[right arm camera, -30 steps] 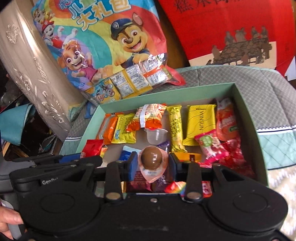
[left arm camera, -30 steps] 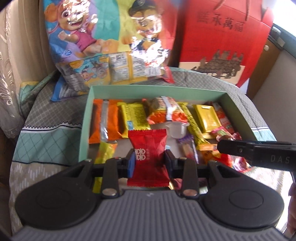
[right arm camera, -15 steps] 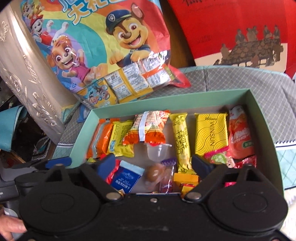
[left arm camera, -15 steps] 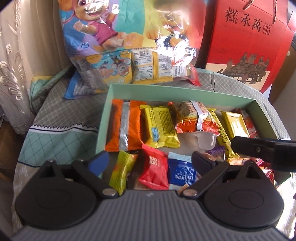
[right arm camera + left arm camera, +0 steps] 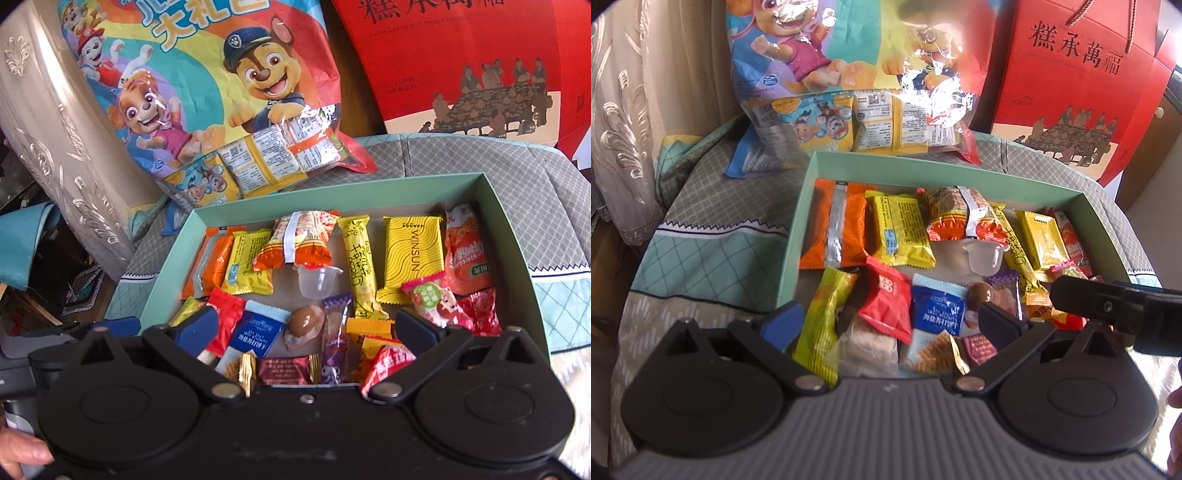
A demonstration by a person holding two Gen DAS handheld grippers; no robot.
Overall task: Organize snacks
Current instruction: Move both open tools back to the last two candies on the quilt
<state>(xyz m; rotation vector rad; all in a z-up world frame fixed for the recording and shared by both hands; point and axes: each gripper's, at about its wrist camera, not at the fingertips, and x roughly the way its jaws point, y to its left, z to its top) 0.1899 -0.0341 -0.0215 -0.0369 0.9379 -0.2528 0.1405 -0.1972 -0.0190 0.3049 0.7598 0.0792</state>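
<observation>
Grey quilted cushion [image 5: 713, 199] under shallow mint-green cardboard box [image 5: 798, 229]. Left gripper [image 5: 890, 317] spread wide, empty; red foil-wrapped candy [image 5: 886, 302] loose between fingers, long axis toward 11 o'clock. Right gripper [image 5: 306, 325] spread, empty, over brown round chocolate [image 5: 304, 320].

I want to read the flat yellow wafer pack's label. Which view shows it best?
The right wrist view: the yellow wafer pack lies face-on there, its lettering legible. In the left wrist view the same pack sits near the box's far right, foreshortened, its print too small to read.
</observation>
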